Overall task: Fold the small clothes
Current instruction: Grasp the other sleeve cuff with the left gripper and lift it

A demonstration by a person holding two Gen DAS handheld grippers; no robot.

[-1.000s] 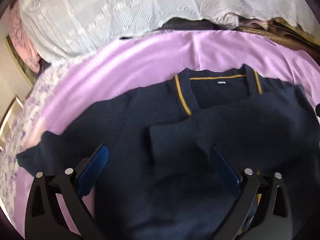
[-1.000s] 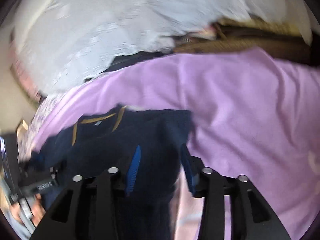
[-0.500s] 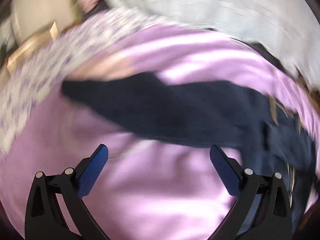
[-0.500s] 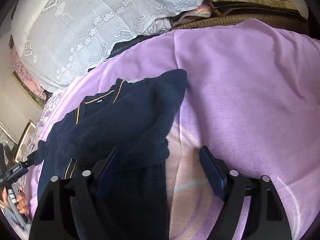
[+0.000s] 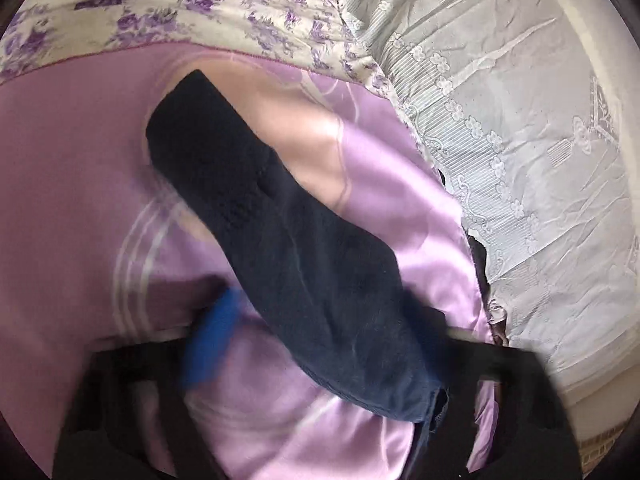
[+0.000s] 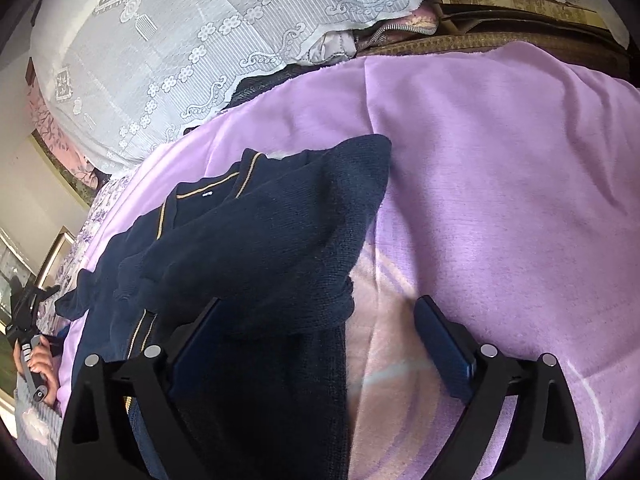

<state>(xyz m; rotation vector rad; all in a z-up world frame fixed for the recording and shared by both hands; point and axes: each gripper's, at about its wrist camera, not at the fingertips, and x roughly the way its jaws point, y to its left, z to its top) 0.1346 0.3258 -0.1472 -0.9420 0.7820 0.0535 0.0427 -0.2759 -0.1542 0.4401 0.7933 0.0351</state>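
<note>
The left gripper (image 5: 320, 356), blurred, has swung out over the navy knitted sweater's left sleeve (image 5: 260, 216) on the lilac blanket (image 5: 80, 160); I cannot tell its jaw state. The right gripper (image 6: 320, 352) hangs wide open, empty, over the sleeve already folded; this one looks next

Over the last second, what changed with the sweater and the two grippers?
The left gripper swung off the navy sweater's body to its outstretched left sleeve; its blurred fingers now straddle it. The right gripper, nearly shut a second ago, opened and hovers at the sweater's edge. The right sleeve stayed folded across the chest, on the purple blanket.
</note>
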